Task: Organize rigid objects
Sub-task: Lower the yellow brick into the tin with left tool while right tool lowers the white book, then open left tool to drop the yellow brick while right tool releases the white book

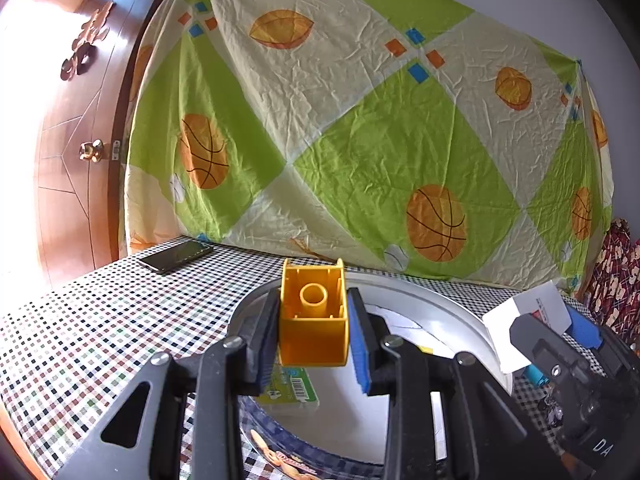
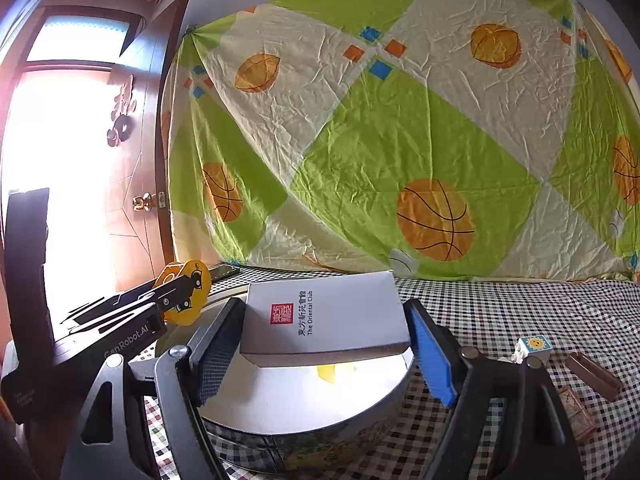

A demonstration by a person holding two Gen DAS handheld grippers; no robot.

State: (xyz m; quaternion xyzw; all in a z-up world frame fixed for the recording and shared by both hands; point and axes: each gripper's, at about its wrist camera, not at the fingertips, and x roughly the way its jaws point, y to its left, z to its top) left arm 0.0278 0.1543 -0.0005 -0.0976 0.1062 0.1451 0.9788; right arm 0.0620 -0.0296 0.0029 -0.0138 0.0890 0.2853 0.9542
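My left gripper [image 1: 314, 312] is shut on a yellow toy block [image 1: 312, 320], whose hollow underside faces the camera. It hangs above the near rim of a round metal tin [image 1: 452, 300]. A green packet [image 1: 294, 384] lies inside the tin below the block. My right gripper [image 2: 324, 320] is shut on a white card box [image 2: 324, 312] with a red seal and printed text. The pads press on both its sides, and it sits tilted over the tin [image 2: 384, 396]. In the right wrist view the left gripper and the yellow block [image 2: 188, 292] are at the left, over the tin's far rim.
The checked tablecloth [image 2: 500, 312] carries a small white block with a sun face [image 2: 534, 348], a brown block [image 2: 592, 370] and a small patterned piece [image 2: 576, 412] to the tin's right. A dark phone [image 1: 176, 256] lies at the back left. A patterned sheet hangs behind; a wooden door stands left.
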